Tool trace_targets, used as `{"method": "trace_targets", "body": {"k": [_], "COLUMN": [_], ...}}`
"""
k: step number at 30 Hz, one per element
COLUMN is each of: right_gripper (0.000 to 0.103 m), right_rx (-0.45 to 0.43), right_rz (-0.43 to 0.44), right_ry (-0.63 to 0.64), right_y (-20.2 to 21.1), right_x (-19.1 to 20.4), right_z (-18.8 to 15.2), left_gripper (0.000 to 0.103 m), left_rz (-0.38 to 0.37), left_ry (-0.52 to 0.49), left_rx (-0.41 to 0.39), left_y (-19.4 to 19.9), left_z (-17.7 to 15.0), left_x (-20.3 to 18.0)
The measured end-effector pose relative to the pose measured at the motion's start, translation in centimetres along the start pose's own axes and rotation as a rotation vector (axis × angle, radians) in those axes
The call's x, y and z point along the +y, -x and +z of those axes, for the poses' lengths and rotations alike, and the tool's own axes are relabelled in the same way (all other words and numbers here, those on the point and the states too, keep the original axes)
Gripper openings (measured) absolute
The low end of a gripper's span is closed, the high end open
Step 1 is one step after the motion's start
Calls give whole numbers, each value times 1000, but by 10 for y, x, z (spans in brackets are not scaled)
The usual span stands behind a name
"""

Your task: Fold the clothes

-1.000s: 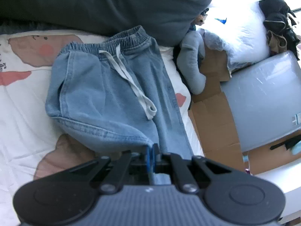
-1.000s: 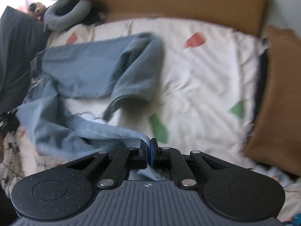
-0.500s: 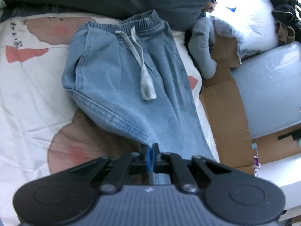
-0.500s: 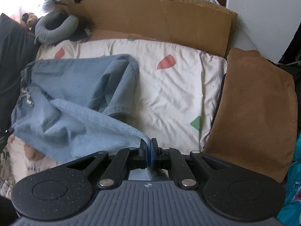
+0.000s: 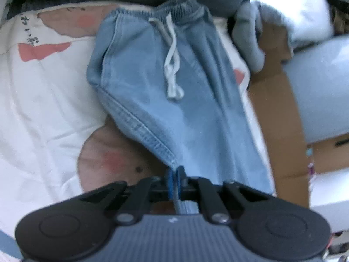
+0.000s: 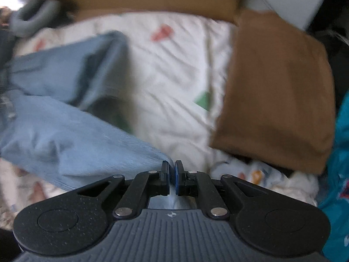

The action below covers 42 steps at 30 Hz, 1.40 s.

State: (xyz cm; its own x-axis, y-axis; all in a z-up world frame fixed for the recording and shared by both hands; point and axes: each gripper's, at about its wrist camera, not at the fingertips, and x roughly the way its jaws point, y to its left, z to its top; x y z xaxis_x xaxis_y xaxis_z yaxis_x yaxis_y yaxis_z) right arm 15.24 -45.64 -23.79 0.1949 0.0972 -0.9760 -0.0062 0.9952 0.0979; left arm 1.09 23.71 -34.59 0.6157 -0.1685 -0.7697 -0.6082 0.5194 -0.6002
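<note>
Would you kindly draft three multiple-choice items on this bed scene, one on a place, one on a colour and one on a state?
1. In the right wrist view, where does the brown cushion lie relative to the jeans?
A. To their right
B. To their left
C. Under them

2. What colour is the drawstring at the waistband of the jeans?
A. Red
B. Black
C. White

3. What is between the pads of the left gripper?
A. Nothing
B. Denim fabric
C. The drawstring

Answers:
1. A: the cushion fills the right side of the bedsheet, while the denim is on the left.
2. C: the cord reads pale white against the blue denim.
3. B: an edge of the jeans runs down between the blue pads, though the jaws are opening.
</note>
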Motion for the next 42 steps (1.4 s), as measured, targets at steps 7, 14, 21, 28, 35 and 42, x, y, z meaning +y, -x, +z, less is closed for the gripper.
{"method": "trace_targets", "body": {"k": [7,14,21,28,35,42], "right_gripper": [29,50,51,51,51,51], "right_rx": [-103,-278,-353,-337,-275,-217], "right_rz": [20,172,277,331,366,388], "right_ry": [-9,88,278,404,536,646], "right_y": [11,17,-52,-104,-125,-138], "right_x": [1,54,157,254,343,436], "right_z": [-4,34,107,173,214,242], "left_gripper": [60,62,59,53,31,32], "left_rz": [13,97,165,199,218,199], "left_ry": [-43,-31,-44,29,99,154], "left_rx": [-42,-98,-198,-302,-367,-381], "left_y": [20,29,22,25,18,-7], "left_z": [1,37,87,102,120,123], "left_x": [11,20,35,57,84,100]}}
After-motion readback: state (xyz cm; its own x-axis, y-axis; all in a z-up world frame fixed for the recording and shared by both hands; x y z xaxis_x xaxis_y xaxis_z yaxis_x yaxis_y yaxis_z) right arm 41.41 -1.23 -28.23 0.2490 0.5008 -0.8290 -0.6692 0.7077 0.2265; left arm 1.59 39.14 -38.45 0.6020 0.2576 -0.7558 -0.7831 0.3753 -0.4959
